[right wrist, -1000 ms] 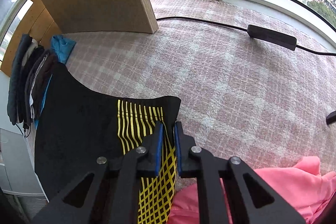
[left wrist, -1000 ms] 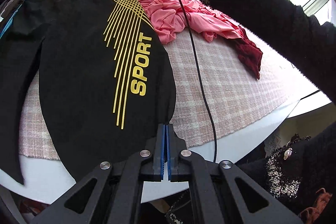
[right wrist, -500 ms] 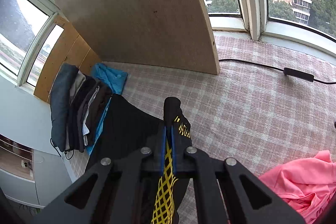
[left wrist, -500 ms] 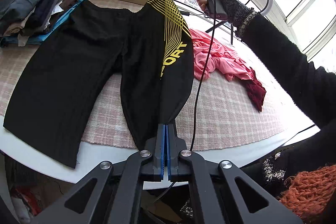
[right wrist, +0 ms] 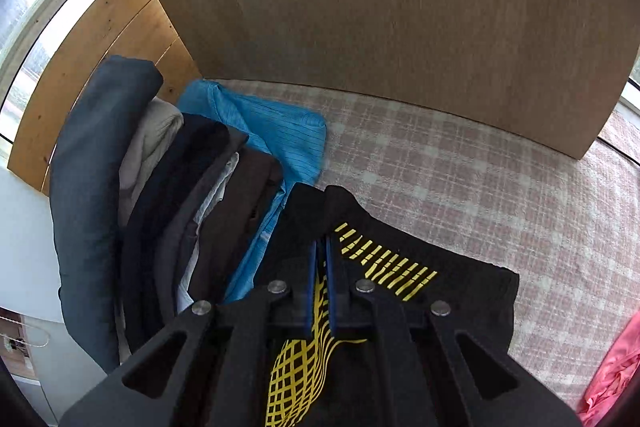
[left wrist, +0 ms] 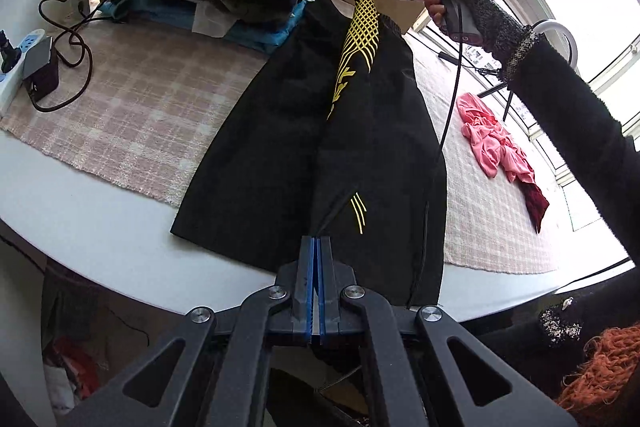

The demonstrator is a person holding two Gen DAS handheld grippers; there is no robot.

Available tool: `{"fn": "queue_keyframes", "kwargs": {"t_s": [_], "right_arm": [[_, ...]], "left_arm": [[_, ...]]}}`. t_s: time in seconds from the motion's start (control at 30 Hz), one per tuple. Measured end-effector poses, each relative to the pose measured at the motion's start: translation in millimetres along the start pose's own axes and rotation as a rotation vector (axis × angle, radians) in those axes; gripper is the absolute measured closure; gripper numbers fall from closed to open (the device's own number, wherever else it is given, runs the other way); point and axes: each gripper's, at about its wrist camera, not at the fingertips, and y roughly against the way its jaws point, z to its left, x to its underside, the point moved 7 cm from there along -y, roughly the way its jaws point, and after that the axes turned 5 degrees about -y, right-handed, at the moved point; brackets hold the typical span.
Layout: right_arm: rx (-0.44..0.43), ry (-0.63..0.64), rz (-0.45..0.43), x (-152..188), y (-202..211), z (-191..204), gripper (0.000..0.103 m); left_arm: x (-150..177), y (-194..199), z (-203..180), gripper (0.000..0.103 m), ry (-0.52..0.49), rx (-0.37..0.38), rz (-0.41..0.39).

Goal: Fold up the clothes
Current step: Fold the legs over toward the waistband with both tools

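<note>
On the white table, pink plaid cloth, wooden board behind.

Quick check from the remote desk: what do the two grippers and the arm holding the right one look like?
Both grippers, left gripper and right gripper, have matte black linkage frames with silver rivets and blue-lined jaws. The right one carries a black cable. The hand wears a grey knitted fingerless glove, with a fuzzy black sleeve.
</note>
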Motion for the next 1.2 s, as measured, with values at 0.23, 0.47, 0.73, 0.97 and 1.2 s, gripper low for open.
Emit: {"fn": "queue_keyframes", "kwargs": {"t_s": [0.23, 0.47, 0.73, 0.97, 1.2], "right_arm": [[0.064, -0.031, 0.024, 1, -36, 16, 0.098], [0.140, -0.011, 0.047, -1, -60, 24, 0.096], [0.113, 0.003, 0.082, 0, -51, 32, 0.059], [-0.069, 0.011, 0.024, 33, 28, 46, 0.059], [0.122, 0.148, 0.011, 67, 49, 16, 0.059]], "left_arm": [[2, -2, 36, 0.102, -0.005, 0.044, 0.029], [6, -9, 55, 0.102, -0.006, 0.023, 0.058], [7, -5, 69, 0.099, 0.024, -0.036, 0.108], [-8, 1, 63, 0.095, -0.094, -0.079, 0.120], [-21, -18, 57, 0.095, -0.197, -0.068, 0.181]]}}
